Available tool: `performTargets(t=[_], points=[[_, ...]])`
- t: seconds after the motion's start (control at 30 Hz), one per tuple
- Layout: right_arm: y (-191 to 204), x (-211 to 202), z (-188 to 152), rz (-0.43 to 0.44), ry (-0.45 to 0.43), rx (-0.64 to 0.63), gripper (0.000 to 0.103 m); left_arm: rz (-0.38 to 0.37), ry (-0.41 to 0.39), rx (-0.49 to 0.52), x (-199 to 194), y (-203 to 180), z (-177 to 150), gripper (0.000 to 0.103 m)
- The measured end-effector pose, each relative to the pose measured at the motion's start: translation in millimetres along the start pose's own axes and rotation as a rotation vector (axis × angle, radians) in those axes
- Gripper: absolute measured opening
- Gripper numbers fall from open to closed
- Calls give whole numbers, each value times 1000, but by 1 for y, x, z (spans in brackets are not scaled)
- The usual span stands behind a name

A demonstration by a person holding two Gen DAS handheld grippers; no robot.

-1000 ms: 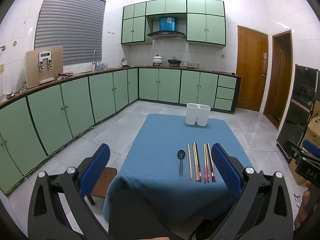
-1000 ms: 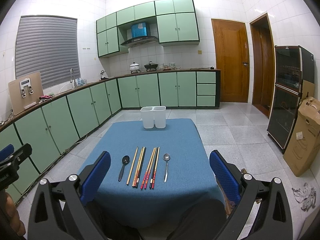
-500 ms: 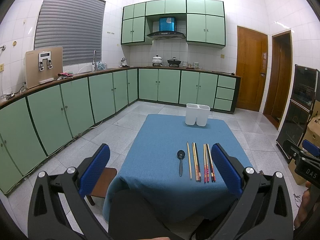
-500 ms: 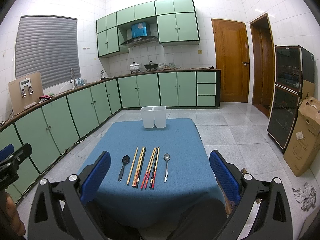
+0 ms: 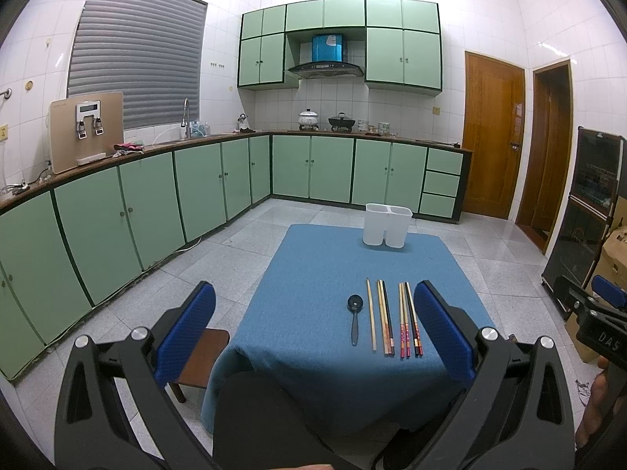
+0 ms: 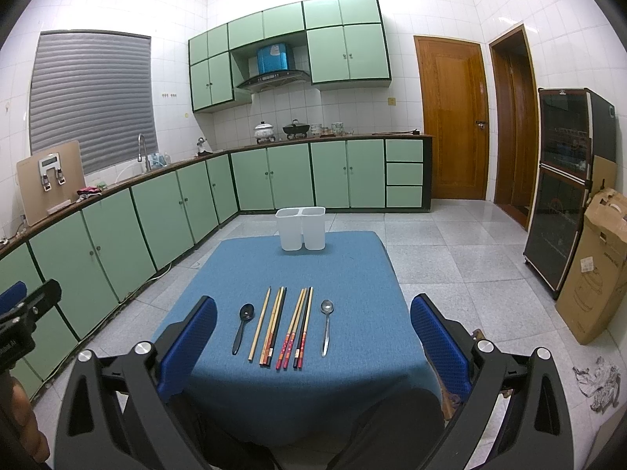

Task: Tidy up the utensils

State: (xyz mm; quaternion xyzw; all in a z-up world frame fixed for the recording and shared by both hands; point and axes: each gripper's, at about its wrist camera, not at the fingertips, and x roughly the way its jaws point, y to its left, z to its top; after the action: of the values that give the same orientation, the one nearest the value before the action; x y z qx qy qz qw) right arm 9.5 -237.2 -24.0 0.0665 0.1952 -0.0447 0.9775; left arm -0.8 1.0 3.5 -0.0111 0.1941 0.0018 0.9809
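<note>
Currently nothing is sorted: the chopsticks [image 6: 280,327], black spoon [image 6: 243,327] and metal spoon [image 6: 326,325] lie in a row on the near desk [image 6: 345,274]. Both compartments of the white holder [image 6: 301,228], at the far edge, look empty. The left claw [image 5: 313,337] and right claw [image 6: 313,340] hang released, grasping nothing, short of the row.

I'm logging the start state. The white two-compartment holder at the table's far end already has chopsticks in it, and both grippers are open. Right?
Not quite. The right wrist view shows the white two-compartment holder without chopsticks; the chopsticks lie on the blue tablecloth. The left gripper and right gripper are open.
</note>
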Motion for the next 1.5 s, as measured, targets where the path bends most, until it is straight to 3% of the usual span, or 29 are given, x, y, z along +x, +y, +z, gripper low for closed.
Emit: performTargets(t=[0.47,0.73,0.97,1.3,1.5], points=[[-1,6,-1,1,17,-2,97,3,14,1,6,1,-4,98],[-2,25,-3,-5,62,-1,97,0,61,12,28,-2,-7,98],[-5,81,-19,-14,160,-18,97,-47,177,45,86,-4,-23,98],[-9,188,-62,19,299,-23,96,-113,389,71,214,-8,-78,98],[-15,249,-87,21,383,-24,80,-125,484,81,279,-17,-107,98]])
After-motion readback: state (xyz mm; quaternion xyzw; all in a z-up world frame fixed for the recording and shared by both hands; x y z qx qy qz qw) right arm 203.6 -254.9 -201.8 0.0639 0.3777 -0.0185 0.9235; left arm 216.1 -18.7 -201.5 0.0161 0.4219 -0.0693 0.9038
